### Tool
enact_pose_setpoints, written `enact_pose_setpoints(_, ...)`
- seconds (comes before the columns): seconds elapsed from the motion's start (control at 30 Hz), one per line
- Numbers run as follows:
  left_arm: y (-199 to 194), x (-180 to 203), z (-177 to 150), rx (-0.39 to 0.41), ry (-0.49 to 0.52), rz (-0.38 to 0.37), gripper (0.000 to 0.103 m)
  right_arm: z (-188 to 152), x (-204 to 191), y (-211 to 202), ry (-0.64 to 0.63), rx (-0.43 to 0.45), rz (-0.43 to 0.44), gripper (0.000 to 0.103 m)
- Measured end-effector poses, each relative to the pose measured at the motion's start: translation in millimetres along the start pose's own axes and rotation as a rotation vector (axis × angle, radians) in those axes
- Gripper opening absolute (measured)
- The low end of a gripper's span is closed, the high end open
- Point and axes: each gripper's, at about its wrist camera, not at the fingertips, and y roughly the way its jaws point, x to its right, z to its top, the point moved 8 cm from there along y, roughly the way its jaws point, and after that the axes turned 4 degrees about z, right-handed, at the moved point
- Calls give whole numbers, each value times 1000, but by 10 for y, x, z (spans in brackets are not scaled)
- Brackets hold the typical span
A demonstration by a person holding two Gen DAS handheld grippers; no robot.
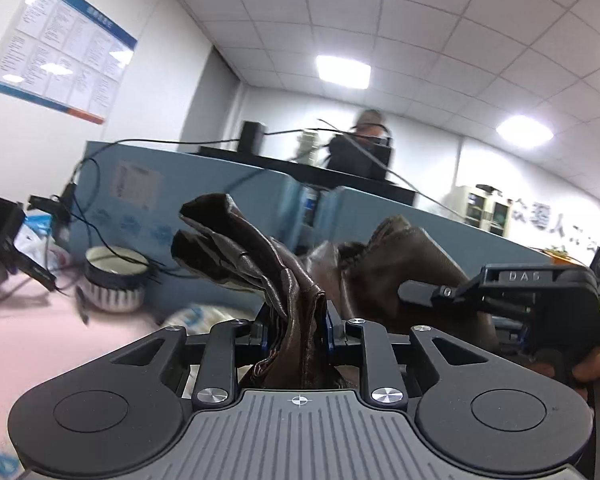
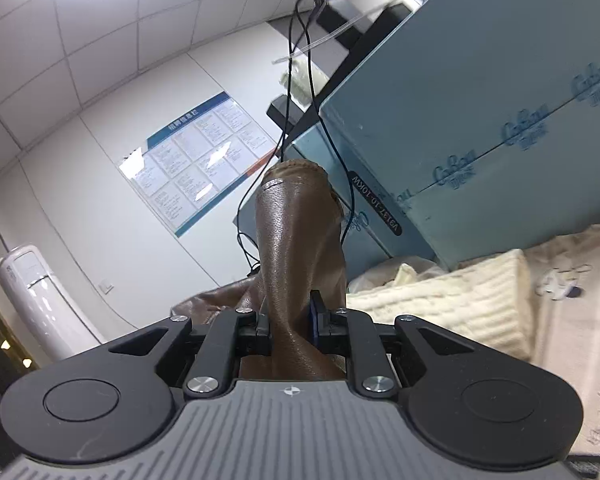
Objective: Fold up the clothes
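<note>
A dark brown leather garment (image 1: 260, 264) is held up in the air between both grippers. My left gripper (image 1: 298, 330) is shut on a bunched fold of it, and the leather sticks up past the fingers. My right gripper (image 2: 290, 326) is shut on another part of the brown leather garment (image 2: 300, 232), which rises as a smooth sleeve-like tube with a stitched hem at its top. The right gripper also shows in the left wrist view (image 1: 428, 292), clamped on the garment's right side, with a hand behind it.
A pink table surface (image 1: 40, 332) lies at the left with a striped bowl (image 1: 114, 280), black devices and cables. Blue foam panels (image 2: 480, 120) stand behind. A cream knitted garment (image 2: 452, 300) and printed cloth (image 2: 572, 320) lie at the right.
</note>
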Motion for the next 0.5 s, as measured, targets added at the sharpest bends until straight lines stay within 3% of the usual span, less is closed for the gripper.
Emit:
enact_pose_setpoints(0.2,428,-184,-90,-35,-5,53,22,-16,180,424,-19,-6,-59,14)
enact_pose_setpoints(0.5,822,-359,-372,-90,28,100,25,15,719,598,-76,-14,-176,14)
